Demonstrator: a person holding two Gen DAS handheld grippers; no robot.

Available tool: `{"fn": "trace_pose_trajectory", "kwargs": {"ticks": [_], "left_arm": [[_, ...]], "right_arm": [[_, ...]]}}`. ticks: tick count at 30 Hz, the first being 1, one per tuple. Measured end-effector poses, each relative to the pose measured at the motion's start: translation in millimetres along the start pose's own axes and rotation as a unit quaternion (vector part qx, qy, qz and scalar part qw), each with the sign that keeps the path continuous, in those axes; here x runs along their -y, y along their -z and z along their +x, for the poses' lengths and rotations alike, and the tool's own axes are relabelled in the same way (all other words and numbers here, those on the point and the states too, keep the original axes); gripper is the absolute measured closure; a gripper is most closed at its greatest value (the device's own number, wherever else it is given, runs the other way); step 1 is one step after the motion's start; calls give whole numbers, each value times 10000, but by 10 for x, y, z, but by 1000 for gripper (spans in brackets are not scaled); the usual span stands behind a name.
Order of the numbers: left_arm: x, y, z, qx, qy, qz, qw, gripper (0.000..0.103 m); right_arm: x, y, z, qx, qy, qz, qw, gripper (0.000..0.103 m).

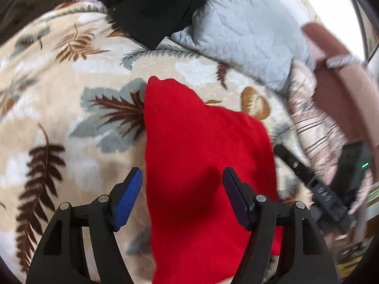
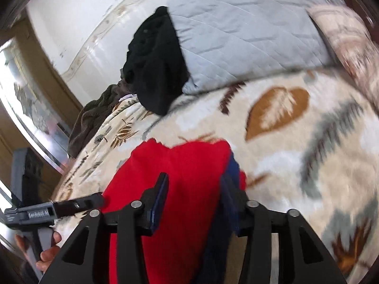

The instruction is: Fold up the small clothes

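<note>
A red garment (image 1: 201, 153) lies flat on a leaf-patterned blanket (image 1: 71, 71). My left gripper (image 1: 182, 177) hovers over its near part, jaws wide apart, blue pads clear of the cloth. One finger (image 1: 298, 168) of the right gripper reaches the garment's right edge, held by a gloved hand (image 1: 315, 123). In the right wrist view the red garment (image 2: 184, 184) shows a navy edge (image 2: 234, 165). My right gripper (image 2: 196, 184) stands over it with a gap between the fingers and red cloth lying in that gap. The left gripper (image 2: 54, 209) pokes in from the left.
A grey quilted pillow (image 1: 248, 23) (image 2: 248, 35) lies beyond the garment. Next to it sits a black garment (image 1: 154, 7) (image 2: 156, 66), with a dark brown knit throw (image 2: 94, 118) further along. A bare forearm with a bracelet (image 1: 341, 61) crosses the right side.
</note>
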State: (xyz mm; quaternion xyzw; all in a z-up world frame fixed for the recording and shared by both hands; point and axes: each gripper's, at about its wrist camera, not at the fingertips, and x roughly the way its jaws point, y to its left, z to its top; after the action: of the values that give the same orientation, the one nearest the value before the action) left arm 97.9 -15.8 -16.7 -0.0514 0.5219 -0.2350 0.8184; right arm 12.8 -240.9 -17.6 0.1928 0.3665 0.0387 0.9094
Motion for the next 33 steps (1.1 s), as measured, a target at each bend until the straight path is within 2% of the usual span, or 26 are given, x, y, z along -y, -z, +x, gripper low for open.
{"fn": "trace_pose_trajectory", "kwargs": {"ticks": [1, 3, 6, 8, 10, 12, 14, 15, 16, 18, 20, 22, 24, 26, 28, 29, 31, 33], "left_arm": [[5, -3, 83, -71, -96, 50, 9999, 31], [-74, 16, 233, -165, -172, -26, 9997, 15], [-228, -11, 364, -347, 99, -452, 9983, 12], [-299, -23, 304, -426, 283, -620, 9968, 13], [-267, -13, 161, -300, 157, -434, 9985, 13], [-167, 64, -34, -87, -106, -14, 9999, 13], [-95, 173, -105, 52, -415, 311, 9986, 12], [-72, 238, -102, 97, -565, 424, 9975, 11], [-60, 273, -82, 113, -619, 485, 9968, 11], [-34, 331, -41, 62, -693, 566, 9960, 10], [1, 345, -130, 45, -724, 584, 9957, 10], [54, 413, -233, 111, -816, 805, 9933, 10], [87, 568, -272, 132, -1018, 1068, 9890, 10], [71, 735, -186, -27, -1102, 1169, 9870, 10], [-4, 882, -56, -256, -1037, 968, 9896, 8], [-41, 912, -51, -224, -985, 792, 9917, 5], [-110, 936, -59, -182, -935, 485, 9943, 1], [-168, 951, -52, -203, -847, 282, 9958, 0]], "right_arm": [[6, 5, 133, -117, 319, -117, 9994, 64], [89, 55, 393, -547, 783, -238, 9951, 69], [312, 50, 423, -549, 758, 154, 9955, 50], [366, 28, 283, -491, 643, 362, 9961, 50], [331, 35, 105, -419, 449, 327, 9976, 47], [266, 107, -51, -398, 11, 211, 9990, 48], [220, 231, -61, -555, -98, 66, 9984, 39], [202, 293, -15, -693, -7, -37, 9976, 36], [192, 398, 42, -808, 265, -198, 9962, 33], [195, 450, -37, -632, 420, -142, 9970, 29], [173, 442, -205, -624, 471, 13, 9969, 29], [149, 496, -347, -565, 496, -73, 9971, 26], [174, 598, -379, -715, 715, -237, 9946, 23], [222, 771, -327, -1007, 1123, -322, 9880, 18], [264, 842, -372, -816, 1219, -203, 9890, 14], [249, 841, -371, -820, 1316, -211, 9877, 13], [225, 867, -365, -762, 1698, -263, 9822, 1], [267, 919, -366, -706, 1675, -161, 9832, 1]]}}
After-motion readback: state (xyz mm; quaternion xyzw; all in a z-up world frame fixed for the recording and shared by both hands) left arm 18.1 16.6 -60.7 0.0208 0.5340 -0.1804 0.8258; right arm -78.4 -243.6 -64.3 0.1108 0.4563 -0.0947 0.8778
